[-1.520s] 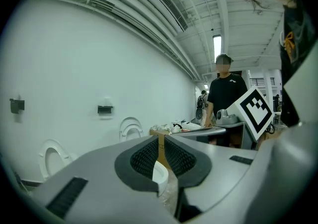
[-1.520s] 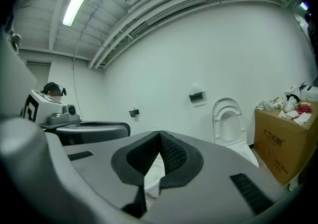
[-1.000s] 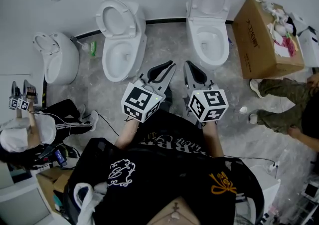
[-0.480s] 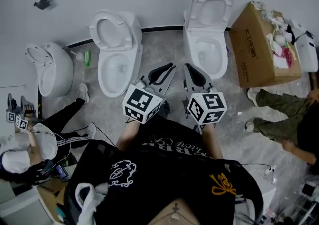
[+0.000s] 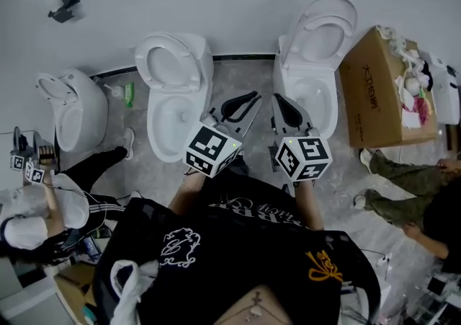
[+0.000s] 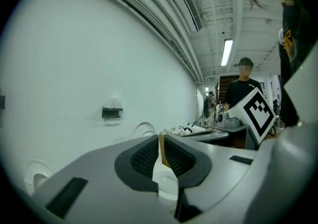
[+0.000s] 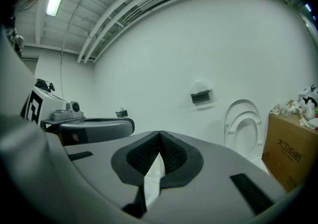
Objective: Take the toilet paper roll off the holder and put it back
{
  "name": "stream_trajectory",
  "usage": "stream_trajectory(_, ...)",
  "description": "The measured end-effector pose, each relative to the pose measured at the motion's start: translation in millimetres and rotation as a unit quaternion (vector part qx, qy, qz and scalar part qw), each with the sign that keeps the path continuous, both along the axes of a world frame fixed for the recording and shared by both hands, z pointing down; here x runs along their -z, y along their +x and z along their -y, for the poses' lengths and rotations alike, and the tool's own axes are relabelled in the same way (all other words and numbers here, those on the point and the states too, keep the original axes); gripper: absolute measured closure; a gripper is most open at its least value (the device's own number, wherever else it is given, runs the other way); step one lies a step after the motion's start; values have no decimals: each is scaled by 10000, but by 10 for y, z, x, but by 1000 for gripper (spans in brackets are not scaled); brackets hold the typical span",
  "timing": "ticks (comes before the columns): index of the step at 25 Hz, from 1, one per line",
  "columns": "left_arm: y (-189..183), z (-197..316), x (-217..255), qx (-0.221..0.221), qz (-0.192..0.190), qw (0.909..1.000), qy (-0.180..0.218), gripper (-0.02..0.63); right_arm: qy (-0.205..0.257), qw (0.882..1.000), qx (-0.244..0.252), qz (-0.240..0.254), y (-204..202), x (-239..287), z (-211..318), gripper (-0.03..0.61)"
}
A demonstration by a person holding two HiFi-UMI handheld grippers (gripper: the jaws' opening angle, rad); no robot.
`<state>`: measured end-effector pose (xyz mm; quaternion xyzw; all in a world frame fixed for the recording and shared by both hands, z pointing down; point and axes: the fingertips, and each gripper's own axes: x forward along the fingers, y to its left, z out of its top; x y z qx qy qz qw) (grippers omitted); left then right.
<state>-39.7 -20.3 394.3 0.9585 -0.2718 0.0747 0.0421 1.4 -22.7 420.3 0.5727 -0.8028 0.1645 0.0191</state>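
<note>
We judge this to be the approach: nothing has been taken hold of yet. The right gripper [image 5: 277,98] has its jaws pressed together and empty; the left gripper [image 5: 253,97] is closed to a thin slit, also empty. Both point towards the wall holder [image 7: 200,97]. A pale bump on top of it may be the toilet paper roll, though white on white leaves us unsure. Next, one gripper must open and reach it. The cardboard box [image 5: 374,93] stands open, stuffed with crumpled paper.

Middle toilet [image 5: 176,93], right toilet [image 5: 317,64], lids up; cardboard box [image 5: 371,96] beside right one.
</note>
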Motion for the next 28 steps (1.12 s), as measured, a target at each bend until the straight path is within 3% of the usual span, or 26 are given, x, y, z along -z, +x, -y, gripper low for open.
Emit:
stream_trajectory(10,-331,798,-113,31,-160,9998,-58,565,-106,9998,-45,-185,-255,-121,728,566)
stream_trajectory(22,-228,1139,-200,147,-146,9997,-111,565,-333,9992,38,-237,-92,-300,1053,565)
stream_trajectory(28,-78,1406,-189,280,-69,9996,-81,565,-290,9992,195,-201,88,-289,1472,565)
